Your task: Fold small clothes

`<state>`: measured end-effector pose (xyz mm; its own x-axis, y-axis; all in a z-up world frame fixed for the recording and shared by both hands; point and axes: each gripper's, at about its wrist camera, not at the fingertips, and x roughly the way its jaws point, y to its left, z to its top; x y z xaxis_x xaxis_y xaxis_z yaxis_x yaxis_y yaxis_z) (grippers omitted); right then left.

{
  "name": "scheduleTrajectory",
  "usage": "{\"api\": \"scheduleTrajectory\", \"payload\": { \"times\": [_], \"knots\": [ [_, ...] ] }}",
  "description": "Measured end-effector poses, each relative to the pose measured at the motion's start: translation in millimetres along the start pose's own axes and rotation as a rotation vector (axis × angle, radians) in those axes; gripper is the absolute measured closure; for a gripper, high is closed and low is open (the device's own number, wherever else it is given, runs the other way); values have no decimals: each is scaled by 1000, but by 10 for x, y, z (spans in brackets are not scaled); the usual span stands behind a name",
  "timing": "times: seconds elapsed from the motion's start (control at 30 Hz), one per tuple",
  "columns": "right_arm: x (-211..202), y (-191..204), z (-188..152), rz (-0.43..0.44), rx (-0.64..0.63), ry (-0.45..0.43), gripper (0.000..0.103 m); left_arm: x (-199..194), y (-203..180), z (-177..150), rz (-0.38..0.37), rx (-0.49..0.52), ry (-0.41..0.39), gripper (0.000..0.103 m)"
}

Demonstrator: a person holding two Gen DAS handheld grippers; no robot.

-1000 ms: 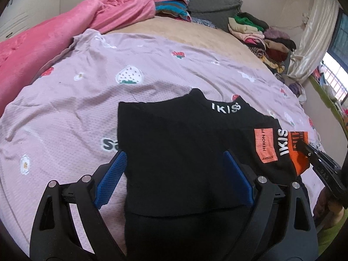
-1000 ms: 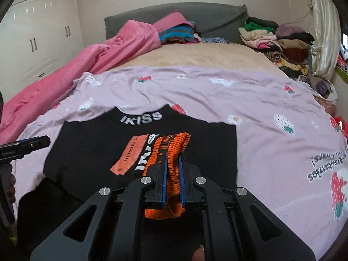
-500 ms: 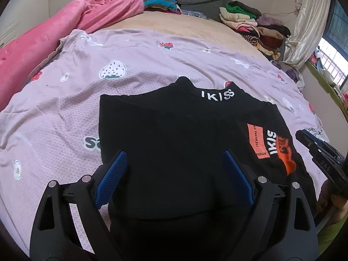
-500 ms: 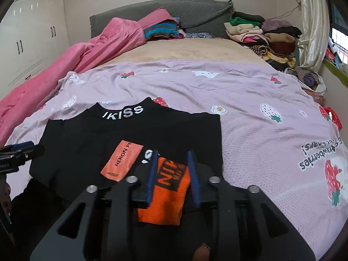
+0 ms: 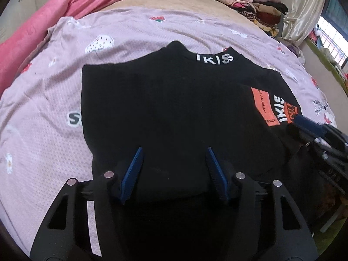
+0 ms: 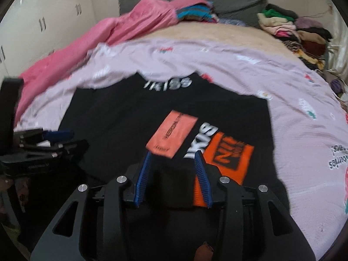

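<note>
A small black sweater point(image 5: 174, 108) with white "IKISS" lettering on the collar lies flat on the lilac bedspread; it also shows in the right wrist view point(image 6: 134, 121). Its sleeve with an orange patch point(image 6: 171, 133) and orange cuff point(image 6: 230, 154) is folded across the body on the right. My left gripper point(image 5: 174, 167) is open and empty over the sweater's lower body. My right gripper point(image 6: 174, 167) is open and empty just above the folded sleeve; it shows in the left wrist view point(image 5: 313, 128) at the right edge.
The lilac strawberry-print bedspread point(image 5: 54, 100) covers the bed. A pink blanket point(image 5: 65, 6) lies at the back left. Stacks of folded clothes point(image 5: 250, 2) sit at the back right by a curtain point(image 5: 304, 10). White wardrobe doors point(image 6: 43, 21) stand left.
My right gripper let go of the orange-cuffed sleeve, which now lies flat on the sweater, and opened wider. My left gripper moved forward over the sweater and stayed open.
</note>
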<state>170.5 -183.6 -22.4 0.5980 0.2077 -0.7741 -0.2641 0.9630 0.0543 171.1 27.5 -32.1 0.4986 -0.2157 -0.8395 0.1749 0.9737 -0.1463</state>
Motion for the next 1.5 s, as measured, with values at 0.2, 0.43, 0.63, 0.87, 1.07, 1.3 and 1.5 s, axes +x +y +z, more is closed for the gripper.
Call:
{"api": "scheduleTrajectory", "payload": {
  "times": [0.2,0.43,0.63,0.87,1.07,1.3,1.5],
  "knots": [
    [193,-119,-108,-68,32,80,58,-32,22,-50,-16,10,-4,51],
    [23,-159,-151,-52,63,22,53,-115,-26,-57,-4,21,-30,49],
    [-153,-263,-185,-48,101,-11,35,-208,-95,-73,-13,28,-46,41],
    [-369,-305,-195,-46,119,-65,15,-318,-95,-85,-2,3,-63,23],
    [-518,-316,-203,-44,128,-97,9,-439,-93,-101,10,-11,-81,10],
    [-672,-298,-201,-46,126,-125,8,-611,-93,-126,15,-30,-112,10],
    [-804,-267,-220,-47,120,-144,8,-751,-119,-184,26,-21,-132,10]
  ]
}}
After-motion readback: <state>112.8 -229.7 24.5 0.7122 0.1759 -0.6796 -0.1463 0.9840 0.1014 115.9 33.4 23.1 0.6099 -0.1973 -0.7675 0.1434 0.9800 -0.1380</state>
